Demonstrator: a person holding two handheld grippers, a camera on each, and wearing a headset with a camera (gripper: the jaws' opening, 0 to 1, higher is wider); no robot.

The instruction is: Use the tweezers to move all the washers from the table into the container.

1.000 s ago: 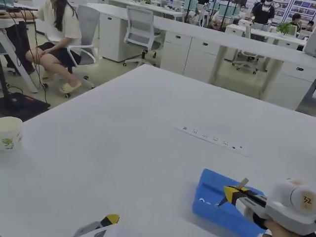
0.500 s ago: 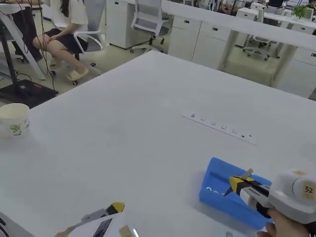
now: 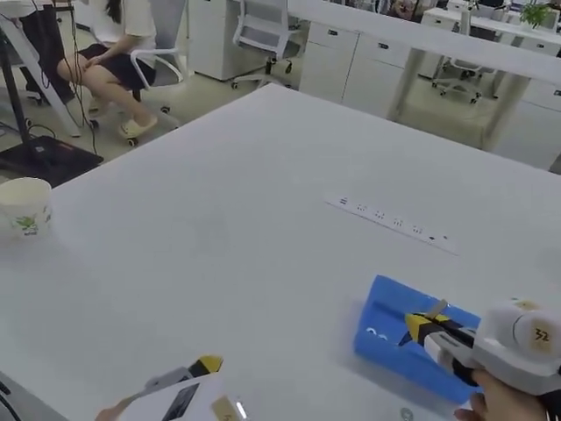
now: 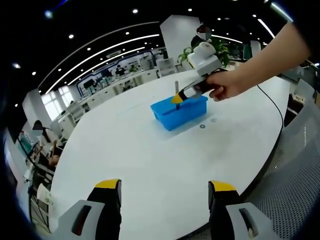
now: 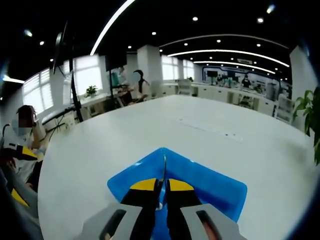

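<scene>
A blue container (image 3: 390,329) stands near the table's front right, with small pale pieces, hard to make out, on its floor. My right gripper (image 3: 421,326) hovers over it, shut on thin metal tweezers (image 5: 164,172) whose tips point into the blue container (image 5: 205,182). The left gripper view shows the right gripper (image 4: 181,97) over the container (image 4: 180,112), the tweezers (image 4: 176,87) sticking up, and two small washers (image 4: 202,126) on the table beside the box. My left gripper (image 4: 165,192) is open and holds nothing, low at the near edge (image 3: 206,364).
A paper cup (image 3: 24,206) stands at the table's far left. A flush socket strip (image 3: 394,224) runs across the table behind the container. A person sits on a chair (image 3: 114,53) beyond the table's far left corner. Desks and chairs fill the background.
The head camera has tilted down, shifting the whole picture. My right gripper stays over the container with the tweezers. My left gripper's tip shows slightly further into the bottom of the head view.
</scene>
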